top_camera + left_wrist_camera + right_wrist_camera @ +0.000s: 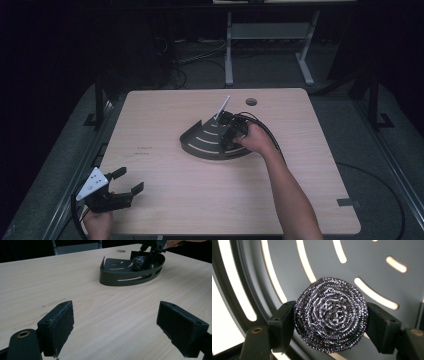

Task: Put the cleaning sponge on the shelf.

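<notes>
— Two grippers are seen in the high view. What is found around them?

— A dark slotted tray (210, 142) is set near the middle of the wooden counter (165, 200), with the right gripper (231, 131) lowered into it and a grey plate raised above it. A round hole (251, 102) is cut in the counter just behind the tray. The left gripper (127, 182) is held well apart at the near left corner, its jaws spread with nothing between them. Grey frame legs (229, 50) are made out on the dim floor beyond.

— And in the left gripper view?

— Bare counter is framed by the spread jaws. Farther off, the tray (125, 277) is seen with a steel scourer (139, 263) just above its floor, partly masked by the right gripper (150, 250), which is cut off by the top edge.

— In the right gripper view?

— The scourer (331, 315) is clamped between both jaws, above the tray's slotted floor (367, 262). Whether it is touching that floor cannot be told, since the underside is hidden.
</notes>
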`<state>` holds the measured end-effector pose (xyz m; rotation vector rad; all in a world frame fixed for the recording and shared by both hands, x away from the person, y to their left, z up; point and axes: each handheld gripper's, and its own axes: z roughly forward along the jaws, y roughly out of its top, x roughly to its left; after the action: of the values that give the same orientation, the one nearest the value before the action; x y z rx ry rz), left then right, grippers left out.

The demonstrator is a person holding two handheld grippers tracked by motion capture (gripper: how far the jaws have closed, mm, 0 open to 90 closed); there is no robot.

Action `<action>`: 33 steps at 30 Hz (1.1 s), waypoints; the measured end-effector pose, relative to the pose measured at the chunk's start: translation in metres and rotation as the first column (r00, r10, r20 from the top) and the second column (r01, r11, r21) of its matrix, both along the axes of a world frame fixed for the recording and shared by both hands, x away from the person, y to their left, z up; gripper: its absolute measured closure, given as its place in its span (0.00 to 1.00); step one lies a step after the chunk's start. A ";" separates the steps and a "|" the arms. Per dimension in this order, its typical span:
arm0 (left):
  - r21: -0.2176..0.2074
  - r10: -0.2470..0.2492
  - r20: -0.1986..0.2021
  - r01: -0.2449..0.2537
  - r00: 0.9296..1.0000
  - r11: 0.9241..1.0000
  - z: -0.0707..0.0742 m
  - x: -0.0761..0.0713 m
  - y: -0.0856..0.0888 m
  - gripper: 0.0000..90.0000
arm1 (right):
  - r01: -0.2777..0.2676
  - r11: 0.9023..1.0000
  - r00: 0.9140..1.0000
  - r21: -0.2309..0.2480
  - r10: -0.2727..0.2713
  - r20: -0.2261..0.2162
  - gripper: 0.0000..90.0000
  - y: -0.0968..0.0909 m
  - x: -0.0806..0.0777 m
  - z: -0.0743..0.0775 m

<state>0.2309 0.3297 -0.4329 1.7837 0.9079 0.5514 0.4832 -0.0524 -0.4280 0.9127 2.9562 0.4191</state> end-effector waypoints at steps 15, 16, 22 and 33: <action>0.000 0.003 0.002 -0.003 1.000 1.000 0.000 0.000 0.001 0.15 | 0.016 1.000 1.000 0.021 -0.016 -0.005 0.28 -0.001 0.003 -0.001; 0.000 0.005 0.003 -0.005 1.000 1.000 0.000 0.000 0.002 0.15 | 0.014 1.000 1.000 0.022 -0.014 -0.004 0.27 -0.001 0.003 0.000; 0.002 0.006 0.002 -0.006 1.000 1.000 0.000 -0.001 0.002 0.15 | 0.015 1.000 1.000 0.025 -0.015 0.006 0.21 0.000 0.000 0.004; 0.005 0.011 0.004 -0.011 1.000 1.000 0.000 -0.003 0.003 0.15 | 0.011 0.999 0.999 0.051 -0.014 0.051 0.20 -0.010 -0.011 0.024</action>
<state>0.2281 0.3324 -0.4328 1.7825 0.9155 0.5645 0.4726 -0.0626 -0.4037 0.9104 2.9053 0.5112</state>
